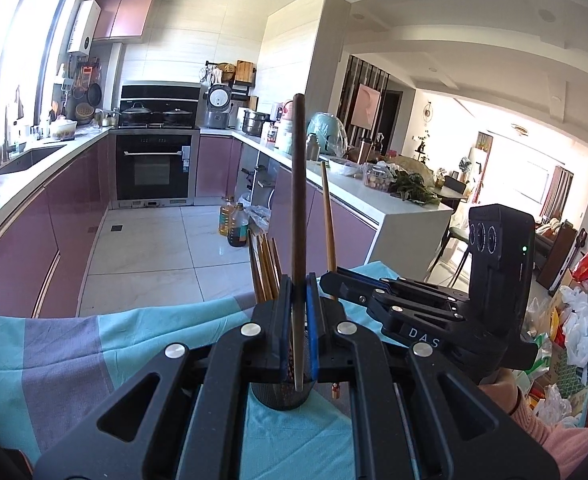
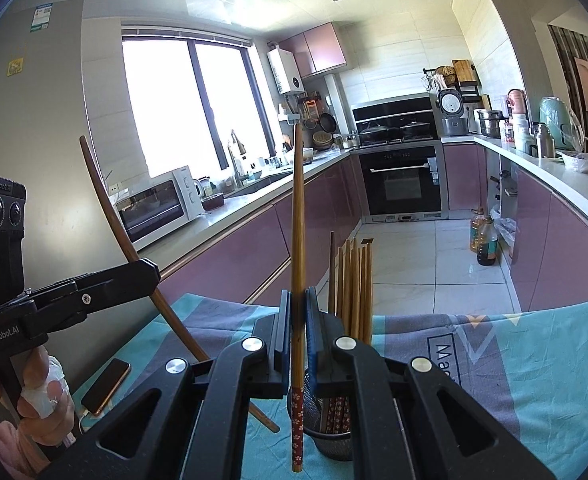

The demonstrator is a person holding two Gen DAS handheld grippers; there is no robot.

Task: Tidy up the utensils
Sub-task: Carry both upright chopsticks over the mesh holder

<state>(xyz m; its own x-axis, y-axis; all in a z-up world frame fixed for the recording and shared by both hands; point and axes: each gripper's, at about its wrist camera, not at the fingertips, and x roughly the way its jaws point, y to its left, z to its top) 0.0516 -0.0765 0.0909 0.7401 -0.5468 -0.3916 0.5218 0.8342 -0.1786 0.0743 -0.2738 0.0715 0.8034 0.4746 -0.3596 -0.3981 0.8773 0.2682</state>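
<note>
My left gripper [image 1: 298, 300] is shut on a dark brown chopstick [image 1: 298, 200] held upright, its lower end over a black mesh holder [image 1: 282, 398]. Several wooden chopsticks [image 1: 266, 268] stand in that holder. My right gripper [image 2: 297, 316] is shut on a light wooden chopstick [image 2: 297, 232] with a red flowered end, upright beside the mesh holder [image 2: 329, 440] with several chopsticks [image 2: 353, 284] in it. The right gripper also shows in the left wrist view [image 1: 333, 280], holding its chopstick [image 1: 327, 216]. The left gripper shows in the right wrist view [image 2: 146, 272] with the dark chopstick [image 2: 106, 200].
A teal and grey cloth [image 1: 66, 344] covers the table; it also shows in the right wrist view [image 2: 533, 360]. A phone [image 2: 106, 386] lies on it at the left. Kitchen counters, oven and oil bottles [image 1: 232, 224] stand beyond the table edge.
</note>
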